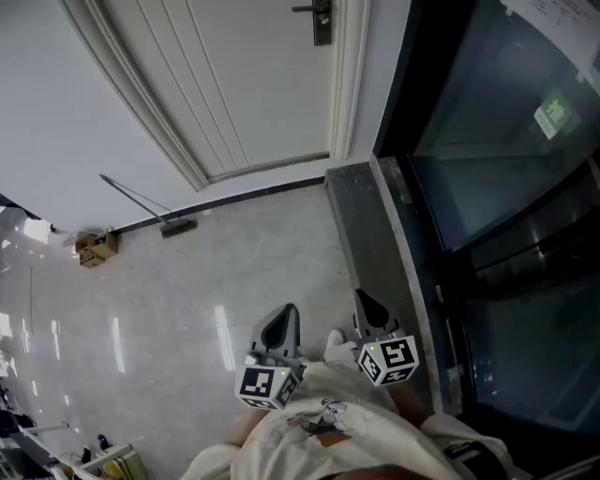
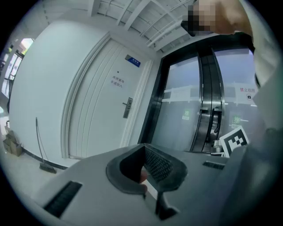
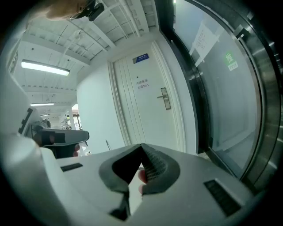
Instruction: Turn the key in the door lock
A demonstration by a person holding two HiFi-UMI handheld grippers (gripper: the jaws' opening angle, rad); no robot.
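The white door (image 1: 234, 84) stands far ahead across the floor. Its metal lock plate with a handle (image 1: 322, 21) is at the door's right edge; I cannot make out a key in it. The lock plate also shows small in the left gripper view (image 2: 128, 107) and in the right gripper view (image 3: 165, 98). Both grippers are held low, close to the person's body and well short of the door. My left gripper (image 1: 286, 314) (image 2: 143, 145) has its jaws together with nothing between them. So does my right gripper (image 1: 361, 298) (image 3: 141, 145).
A dark-framed glass wall (image 1: 506, 159) with sliding doors runs along the right, above a dark stone sill (image 1: 366, 225). A broom (image 1: 178, 226) leans at the wall left of the door, and a cardboard box (image 1: 96, 248) lies further left. Glossy tiled floor (image 1: 244, 272) stretches between me and the door.
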